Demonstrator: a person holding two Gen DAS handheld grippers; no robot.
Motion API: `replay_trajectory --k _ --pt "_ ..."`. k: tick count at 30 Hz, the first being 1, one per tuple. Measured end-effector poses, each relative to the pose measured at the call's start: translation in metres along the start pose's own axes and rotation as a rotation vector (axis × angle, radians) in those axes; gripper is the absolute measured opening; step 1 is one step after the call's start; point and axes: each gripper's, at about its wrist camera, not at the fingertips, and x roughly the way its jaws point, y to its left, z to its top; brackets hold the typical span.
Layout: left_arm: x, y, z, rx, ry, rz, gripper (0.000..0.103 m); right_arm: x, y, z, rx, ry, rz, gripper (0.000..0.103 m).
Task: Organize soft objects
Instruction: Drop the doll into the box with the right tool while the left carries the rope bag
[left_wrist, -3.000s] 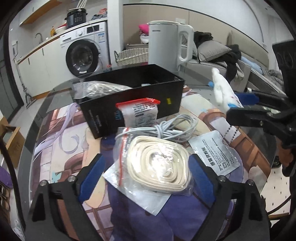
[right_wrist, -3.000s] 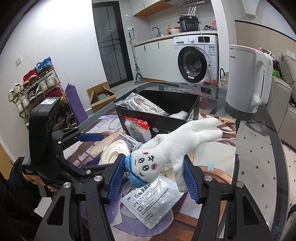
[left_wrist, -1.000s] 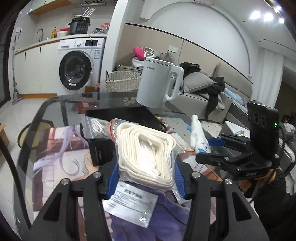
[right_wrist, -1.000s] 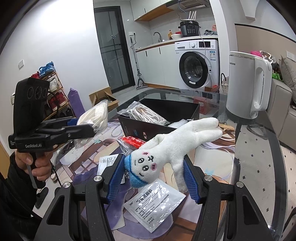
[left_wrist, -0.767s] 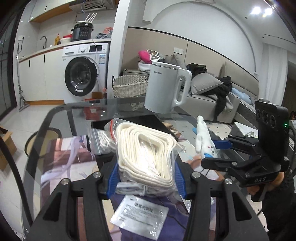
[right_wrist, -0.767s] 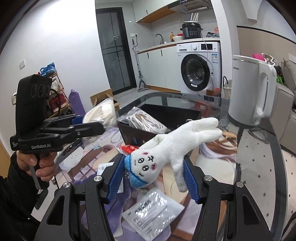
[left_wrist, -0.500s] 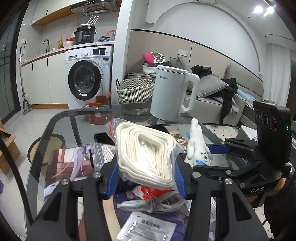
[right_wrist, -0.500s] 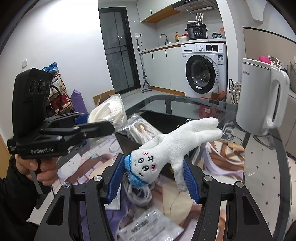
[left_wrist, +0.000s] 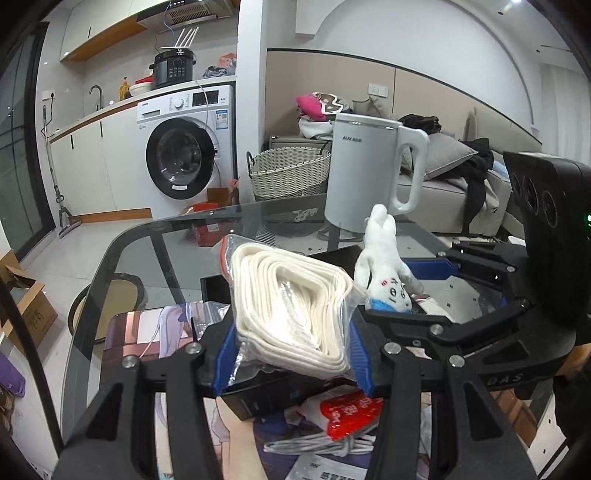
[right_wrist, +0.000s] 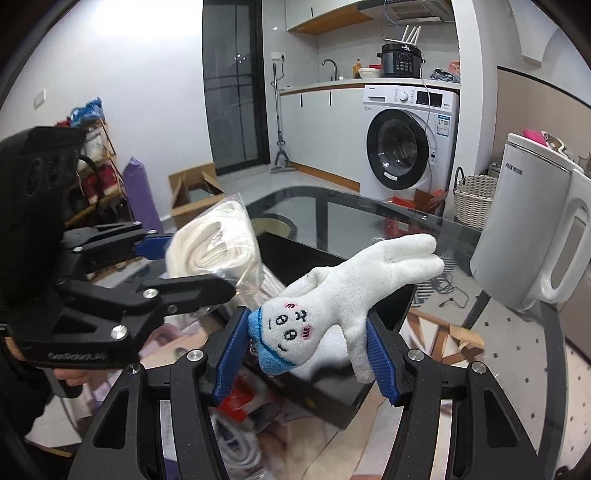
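My left gripper (left_wrist: 291, 354) is shut on a clear bag of coiled cream rope (left_wrist: 291, 310) and holds it above the near edge of the black box (left_wrist: 258, 398). The bag also shows in the right wrist view (right_wrist: 218, 251). My right gripper (right_wrist: 306, 354) is shut on a white plush rabbit with a blue collar (right_wrist: 332, 306) and holds it above the black box (right_wrist: 343, 395). The plush also shows in the left wrist view (left_wrist: 384, 273), just right of the rope bag. The two grippers are close together, side by side.
A white electric kettle (left_wrist: 365, 173) stands on the glass table (left_wrist: 147, 254) behind the box. A red-topped packet (left_wrist: 347, 413), a grey cable bundle (left_wrist: 325, 446) and a flat white packet (left_wrist: 328, 469) lie on the printed mat in front of the box.
My left gripper closed on the rope bag on the mat, lifted it and carried it forward over the box. My right gripper moved forward with the plush, over the box.
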Motion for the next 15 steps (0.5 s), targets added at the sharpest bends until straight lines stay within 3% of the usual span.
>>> replay_trajectory --k 3,7,15 --pt "0.004 0.005 -0.001 -0.014 0.007 0.003 0.051 0.013 -0.004 0.003 0.003 0.019 -0.014 0.062" --pt "0.008 0.010 -0.002 -0.022 0.014 0.003 0.051 0.022 -0.002 0.002 -0.029 0.060 0.011 0.089" --pt "0.021 0.006 -0.003 -0.016 0.033 0.000 0.051 -0.003 -0.017 -0.008 0.003 0.013 -0.025 0.091"
